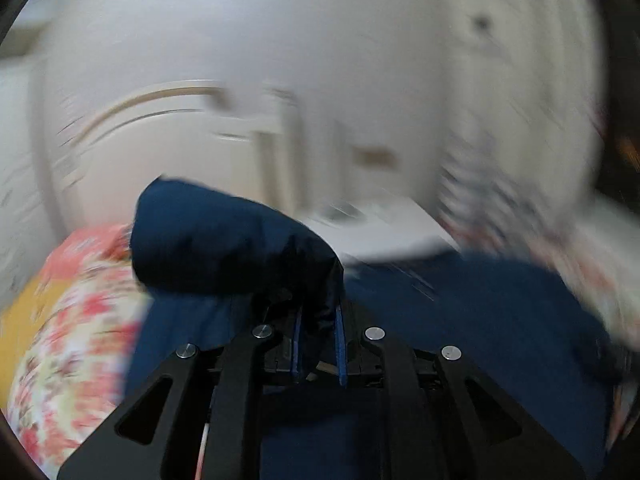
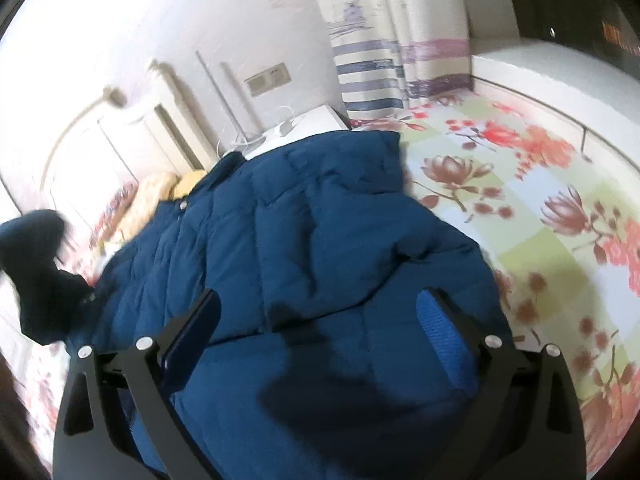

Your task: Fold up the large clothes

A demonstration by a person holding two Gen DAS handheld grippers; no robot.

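The jacket (image 2: 304, 264) lies spread on the bed (image 2: 532, 184), not yet folded. The left gripper (image 1: 318, 332) pinches its sleeve (image 1: 224, 248), raised at the left. The right gripper (image 2: 320, 320) hovers above the near hem, jaws spread, empty. A pillow (image 2: 156, 196) lies beyond the collar; nothing obstructs folding.

A bed covered by a floral sheet (image 2: 532, 184) of red and mauve blossoms on pale green and white squares carries everything here. A padded, quilted navy-blue winter jacket (image 2: 320, 248) lies spread across it, and a yellow cushion (image 2: 188, 182) rests near the cream headboard (image 2: 100, 148).
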